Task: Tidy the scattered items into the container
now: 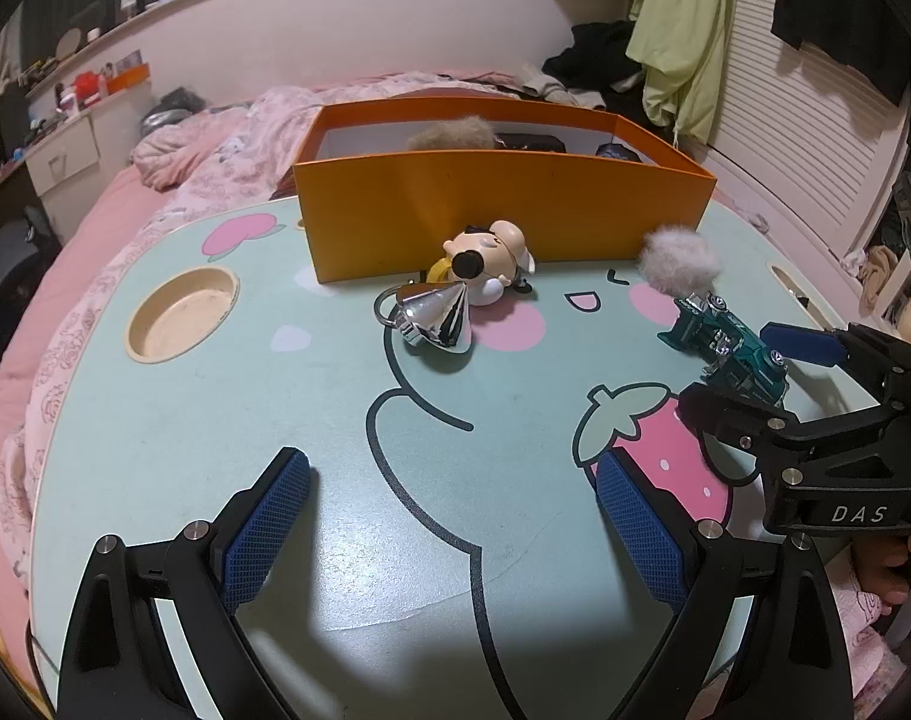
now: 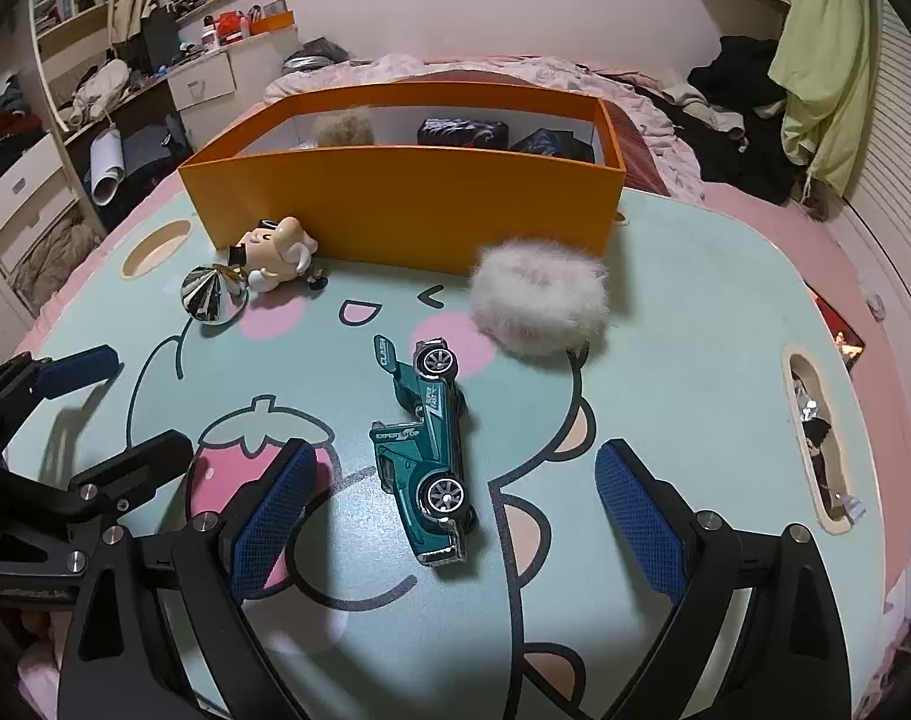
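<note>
Holding the right hand-held gripper [image 2: 449, 516] wide over the bench [image 2: 695, 360], we see the green toy car [image 2: 434, 450] lying on its side between the 2 blue pads, neither pad touching it. Our left hand-held gripper [image 1: 452, 516] hovers just beside it, equally wide, with only bare bench between its fingers. Past the car rests a white fluffy puff [image 2: 539, 303], and further left a cartoon figurine [image 2: 278, 252] touches a silver cone [image 2: 209, 294]. Behind them all stands the orange box [image 2: 407, 204], already containing a tan puff [image 2: 344, 126] and 2 dark items.
</note>
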Tool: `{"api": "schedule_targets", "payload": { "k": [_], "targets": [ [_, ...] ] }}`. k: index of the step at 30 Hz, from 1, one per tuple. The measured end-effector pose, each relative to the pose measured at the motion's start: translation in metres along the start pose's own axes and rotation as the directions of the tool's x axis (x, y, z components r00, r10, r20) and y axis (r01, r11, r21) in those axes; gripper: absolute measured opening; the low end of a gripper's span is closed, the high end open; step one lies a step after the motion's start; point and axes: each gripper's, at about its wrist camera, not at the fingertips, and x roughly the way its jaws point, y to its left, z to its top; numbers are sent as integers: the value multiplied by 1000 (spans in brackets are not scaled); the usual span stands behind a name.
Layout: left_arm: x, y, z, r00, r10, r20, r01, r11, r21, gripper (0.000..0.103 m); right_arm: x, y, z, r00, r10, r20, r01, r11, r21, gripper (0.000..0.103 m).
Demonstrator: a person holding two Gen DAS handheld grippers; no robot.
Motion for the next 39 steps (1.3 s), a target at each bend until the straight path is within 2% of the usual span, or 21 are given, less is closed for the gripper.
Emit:
{"api": "schedule_targets", "payload": {
  "k": [39],
  "targets": [
    [0,2,-2,1000,-5,2,5,1000,-3,96,-1,-1,-1,1000,-15,-6,15,1000,-10,95]
  ]
}}
